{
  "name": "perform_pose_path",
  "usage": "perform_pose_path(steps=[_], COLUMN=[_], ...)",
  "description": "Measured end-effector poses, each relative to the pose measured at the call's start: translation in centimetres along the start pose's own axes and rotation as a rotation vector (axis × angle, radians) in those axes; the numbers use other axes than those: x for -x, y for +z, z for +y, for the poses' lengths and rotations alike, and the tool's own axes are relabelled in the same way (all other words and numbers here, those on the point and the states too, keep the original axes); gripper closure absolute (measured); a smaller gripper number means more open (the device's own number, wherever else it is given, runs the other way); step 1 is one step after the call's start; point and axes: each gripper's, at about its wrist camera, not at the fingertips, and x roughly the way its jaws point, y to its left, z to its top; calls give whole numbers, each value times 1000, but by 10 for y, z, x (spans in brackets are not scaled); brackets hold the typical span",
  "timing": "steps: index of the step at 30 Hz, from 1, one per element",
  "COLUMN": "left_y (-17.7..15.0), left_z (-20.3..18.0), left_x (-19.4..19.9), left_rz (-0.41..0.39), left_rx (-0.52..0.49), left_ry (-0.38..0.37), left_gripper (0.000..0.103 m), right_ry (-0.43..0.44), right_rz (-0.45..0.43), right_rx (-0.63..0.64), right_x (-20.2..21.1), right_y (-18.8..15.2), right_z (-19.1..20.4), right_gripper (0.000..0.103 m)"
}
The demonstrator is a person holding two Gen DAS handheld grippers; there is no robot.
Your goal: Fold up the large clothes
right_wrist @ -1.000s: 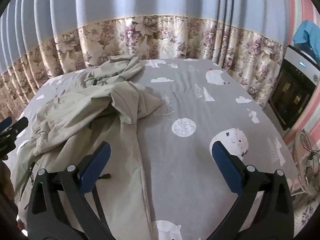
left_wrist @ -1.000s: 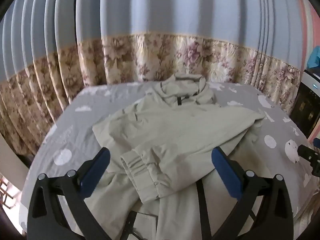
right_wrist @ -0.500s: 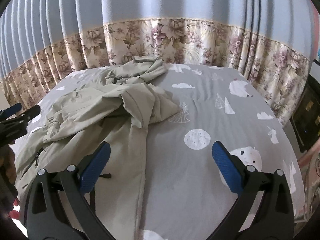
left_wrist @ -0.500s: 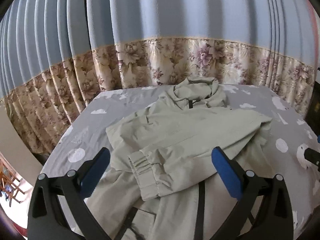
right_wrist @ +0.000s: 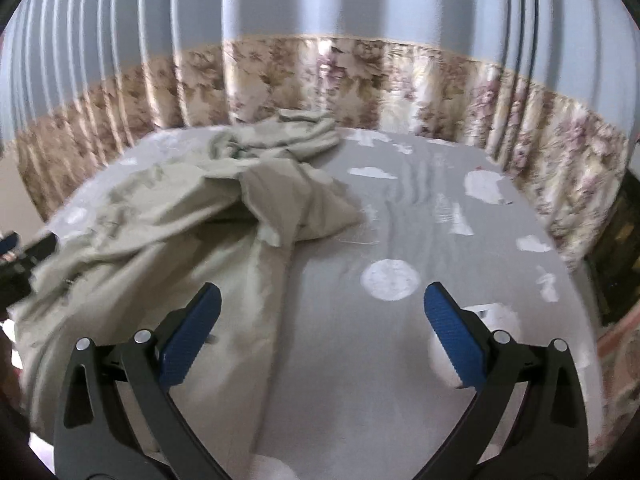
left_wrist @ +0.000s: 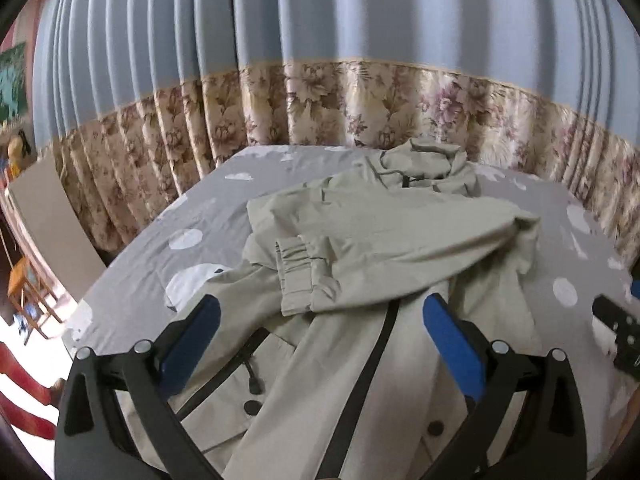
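The pale khaki jacket lies rumpled on the grey bed — one elastic-cuffed sleeve folded across its chest, zipper dark. The left gripper and the right gripper are both spread wide, empty.

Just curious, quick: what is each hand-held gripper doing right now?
Left hand-held gripper: open, holding nothing.
Right hand-held gripper: open, holding nothing.

Home bedroom: bed with patterned grey sheet, floral curtains behind.

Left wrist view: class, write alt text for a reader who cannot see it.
A pale green jacket lies on a grey patterned bedsheet, one sleeve folded across its front. The open left gripper hovers above its hem, holding nothing; curtains hang behind.
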Motion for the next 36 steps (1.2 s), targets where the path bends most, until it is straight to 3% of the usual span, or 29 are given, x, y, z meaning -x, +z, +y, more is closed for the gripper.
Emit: perform_pose_path(steps=[2,6,10,17,24,31,36], left_y=[-2,2,12,22,27,31,31], left_z=[-3,2,3,22,35,49,63], left_x=[0,-4,-3,-19,-34,-52,-63], left_rz=[3,27,1,1,-26,-19,10], left_rx=[-18,26,-31,-26,-87,-67,-9], left_ry=[0,-82,-73,-156,-156,-160,-190], left_gripper=[2,2,2,2,2,2,2], right_ry=[-9,-53,-50,-71,-70,-100,-58], right_rz=[-7,-45,-44,-52,17,40,57], right_rx=[5,54,52,54,-13,-44,-64], right_x=[1,6,6,3,-14,-23,-30], right_y=[-3,-5,-2,6,10,16,20], right_z=[3,10,12,26,40,45,43], right_gripper=[3,3,3,3,3,3,3])
